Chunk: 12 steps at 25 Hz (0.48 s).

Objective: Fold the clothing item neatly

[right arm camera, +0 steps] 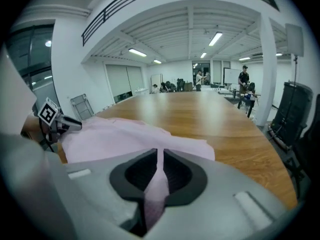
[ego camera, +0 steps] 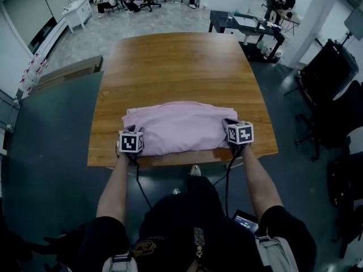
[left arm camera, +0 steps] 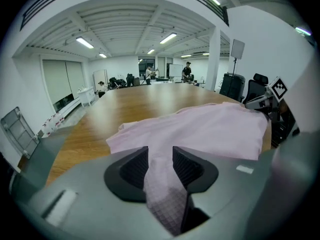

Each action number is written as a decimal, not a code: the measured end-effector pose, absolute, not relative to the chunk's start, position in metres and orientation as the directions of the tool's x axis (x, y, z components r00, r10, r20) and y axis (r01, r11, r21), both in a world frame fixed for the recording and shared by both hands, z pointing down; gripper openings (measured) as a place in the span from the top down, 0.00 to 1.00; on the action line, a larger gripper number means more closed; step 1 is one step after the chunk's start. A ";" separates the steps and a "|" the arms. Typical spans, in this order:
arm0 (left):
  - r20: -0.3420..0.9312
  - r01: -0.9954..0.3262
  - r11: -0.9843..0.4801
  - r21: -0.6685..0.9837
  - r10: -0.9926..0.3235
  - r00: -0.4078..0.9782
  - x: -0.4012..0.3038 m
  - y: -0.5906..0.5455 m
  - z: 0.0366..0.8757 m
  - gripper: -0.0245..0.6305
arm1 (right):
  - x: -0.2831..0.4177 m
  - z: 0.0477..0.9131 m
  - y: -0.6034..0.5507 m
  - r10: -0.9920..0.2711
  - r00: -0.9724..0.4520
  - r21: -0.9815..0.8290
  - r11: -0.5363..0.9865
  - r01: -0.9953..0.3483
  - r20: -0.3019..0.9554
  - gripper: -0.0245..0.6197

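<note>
A pink shirt (ego camera: 176, 129) lies folded into a wide band near the front edge of the wooden table (ego camera: 170, 67). My left gripper (ego camera: 135, 131) is at the shirt's front left corner. In the left gripper view its jaws (left arm camera: 160, 164) stand wide apart, and a loose strip of the pink fabric (left arm camera: 162, 184) lies between them. At the front right corner my right gripper (ego camera: 230, 123) is shut on a thin fold of the shirt (right arm camera: 159, 181), pinched flat between the pads (right arm camera: 159, 165). Both arms reach in from the table's near side.
Beyond the shirt the tabletop (left arm camera: 130, 101) stretches away bare. The table's front edge (ego camera: 181, 160) runs just behind the grippers. A black chair (ego camera: 329, 72) stands to the right, and desks and people (ego camera: 272, 4) fill the far end of the room.
</note>
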State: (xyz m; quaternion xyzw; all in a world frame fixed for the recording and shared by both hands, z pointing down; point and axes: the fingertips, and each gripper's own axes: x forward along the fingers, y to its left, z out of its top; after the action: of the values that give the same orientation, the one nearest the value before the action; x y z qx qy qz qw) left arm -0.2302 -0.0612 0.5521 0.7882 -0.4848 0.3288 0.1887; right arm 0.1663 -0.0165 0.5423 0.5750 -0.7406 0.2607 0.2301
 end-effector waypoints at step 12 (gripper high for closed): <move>0.352 -0.857 -0.515 -0.034 -0.808 0.472 -0.180 -0.009 0.388 0.95 | 0.103 0.378 0.022 -0.889 -0.377 -0.159 0.346 -0.925 0.259 0.93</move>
State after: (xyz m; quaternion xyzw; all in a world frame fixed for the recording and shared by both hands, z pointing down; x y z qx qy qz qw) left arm -0.1804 -0.0090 0.3882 0.8547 -0.4870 0.1641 0.0736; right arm 0.1030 0.0224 0.3785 0.5545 -0.8178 0.1403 0.0635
